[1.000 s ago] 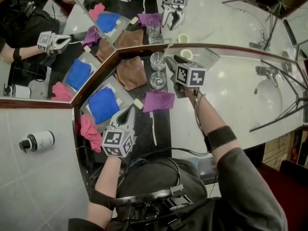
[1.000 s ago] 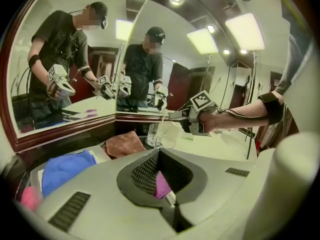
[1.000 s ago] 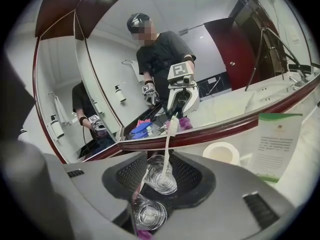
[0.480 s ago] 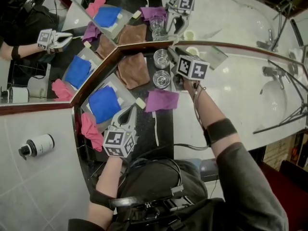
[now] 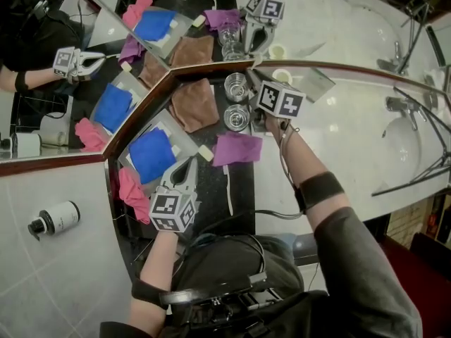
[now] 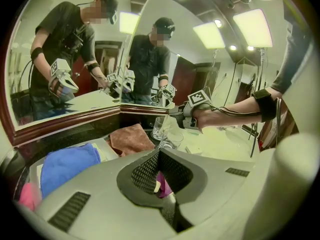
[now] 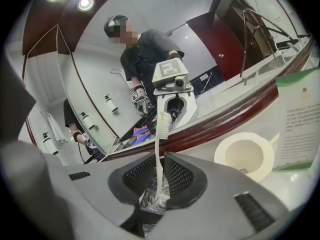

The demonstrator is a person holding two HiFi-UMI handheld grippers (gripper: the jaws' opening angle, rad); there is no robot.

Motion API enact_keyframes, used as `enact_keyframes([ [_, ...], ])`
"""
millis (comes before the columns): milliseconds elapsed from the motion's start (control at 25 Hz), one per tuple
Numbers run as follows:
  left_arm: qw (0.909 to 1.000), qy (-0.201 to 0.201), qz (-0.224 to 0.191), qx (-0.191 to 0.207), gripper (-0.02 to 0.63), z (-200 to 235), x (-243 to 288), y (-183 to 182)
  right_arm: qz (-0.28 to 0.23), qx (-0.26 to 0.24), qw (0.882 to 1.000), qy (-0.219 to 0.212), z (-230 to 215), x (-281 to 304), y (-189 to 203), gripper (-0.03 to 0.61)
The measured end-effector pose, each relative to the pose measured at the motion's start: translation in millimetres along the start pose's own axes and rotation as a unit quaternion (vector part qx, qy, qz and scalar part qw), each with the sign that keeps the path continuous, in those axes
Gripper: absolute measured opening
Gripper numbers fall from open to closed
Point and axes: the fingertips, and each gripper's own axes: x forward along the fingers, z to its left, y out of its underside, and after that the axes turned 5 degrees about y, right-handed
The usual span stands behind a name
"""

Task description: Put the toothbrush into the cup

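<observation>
The toothbrush (image 7: 161, 129) stands upright between the jaws of my right gripper (image 7: 159, 160), bristles up, its handle running down to the glass cup (image 7: 154, 200) below. Those jaws have just been closing and now pinch the handle. My left gripper (image 6: 159, 156) is closed on nothing. A second white toothbrush (image 5: 228, 189) lies on the black table (image 5: 210, 182) beside the purple cloth (image 5: 236, 148).

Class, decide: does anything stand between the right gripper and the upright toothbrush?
Nothing visible. The right gripper has just been closing its jaws, and the toothbrush handle already stands between them, the glass cup seen beneath.
</observation>
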Motion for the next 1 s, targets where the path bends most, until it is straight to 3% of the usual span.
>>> enact_keyframes([
  [160, 1.0000, -0.001, 0.004, -0.003, 0.003, 0.9, -1.2, 4.6, 0.001, -0.005, 1.000, -0.006, 3.1, 1.8, -1.1, 0.046],
  [1000, 1.0000, -0.004, -0.003, 0.001, 0.002, -3.2, -8.3, 4.0, -0.033, -0.012, 0.999, -0.020, 10.5, -33.9, -33.1, 0.043],
])
